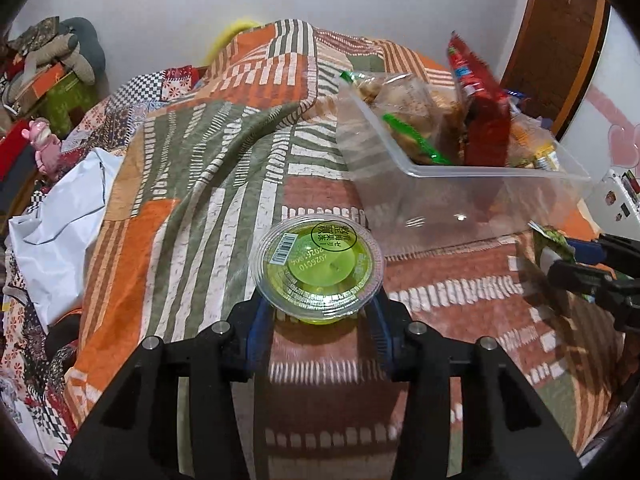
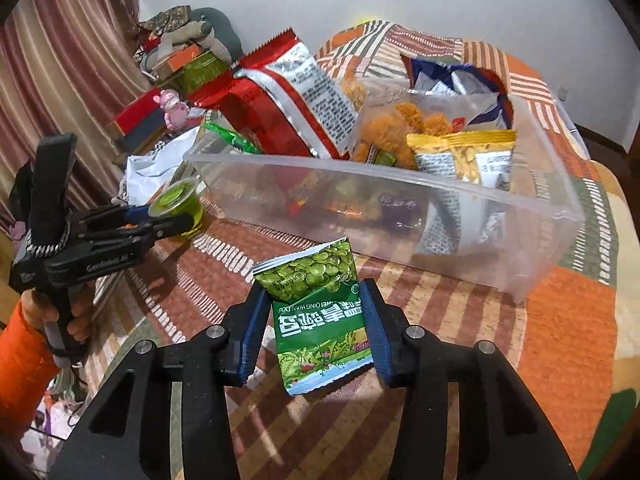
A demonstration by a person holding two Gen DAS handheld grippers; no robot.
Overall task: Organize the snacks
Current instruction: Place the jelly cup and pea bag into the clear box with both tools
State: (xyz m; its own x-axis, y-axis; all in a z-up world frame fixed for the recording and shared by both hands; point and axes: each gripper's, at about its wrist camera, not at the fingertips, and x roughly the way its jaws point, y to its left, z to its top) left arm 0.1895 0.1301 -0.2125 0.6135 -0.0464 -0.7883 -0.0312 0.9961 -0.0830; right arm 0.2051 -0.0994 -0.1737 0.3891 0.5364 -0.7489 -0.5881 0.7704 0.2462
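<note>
Between your right tongs [image 2: 316, 320] sits a green pea packet [image 2: 320, 320], pinched on both sides by the blue pads [image 2: 252, 332] and held above the patchwork bedspread [image 2: 568, 336]. Your left tongs [image 1: 318, 312] grip a clear jelly cup [image 1: 316, 272] with green contents by its lower body, its printed lid facing up; from the right wrist view that cup [image 2: 178, 206] hangs just beside the near left corner of the bin. Beyond both tongs stands the clear plastic bin [image 2: 400, 216] on the bed, already loaded: a red snack bag [image 2: 288, 96] stands tilted at its left end, a bag of orange fried pieces [image 2: 384, 128] lies in the middle, a yellow packet [image 2: 468, 152] leans at the front right, and a blue-and-silver bag [image 2: 456, 80] is at the back. Farther left, a white plastic bag [image 1: 60, 216] lies crumpled on the bed and a pink figurine [image 2: 174, 108] stands by the curtain.
</note>
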